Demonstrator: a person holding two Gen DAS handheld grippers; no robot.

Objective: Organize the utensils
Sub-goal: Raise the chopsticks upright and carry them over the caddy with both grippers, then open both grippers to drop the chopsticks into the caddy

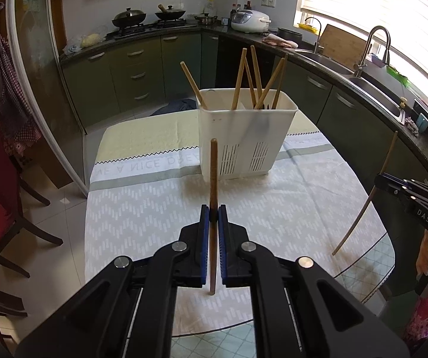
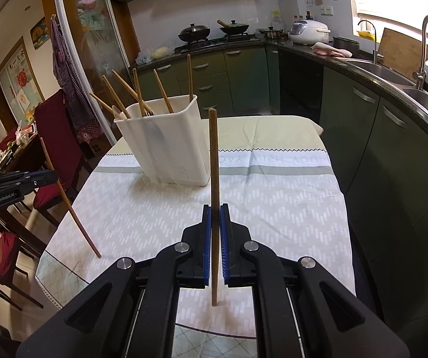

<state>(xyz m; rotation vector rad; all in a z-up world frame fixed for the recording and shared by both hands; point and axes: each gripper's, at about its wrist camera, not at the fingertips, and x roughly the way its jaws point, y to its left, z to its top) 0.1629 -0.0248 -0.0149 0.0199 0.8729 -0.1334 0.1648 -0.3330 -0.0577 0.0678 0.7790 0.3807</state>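
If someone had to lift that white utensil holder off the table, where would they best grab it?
Probably the top rim of the white utensil holder, from the near side. The wall there is thin and straight enough to pinch, the body looks too wide, and the chopsticks lean toward the far side.

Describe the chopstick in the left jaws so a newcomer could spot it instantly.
Start at the table with the patterned cloth and the white holder on it. In front of the holder, the left gripper pinches one chopstick upright between blue pads. It is darker brown than the paler chopstick in the right gripper, and outside the holder.
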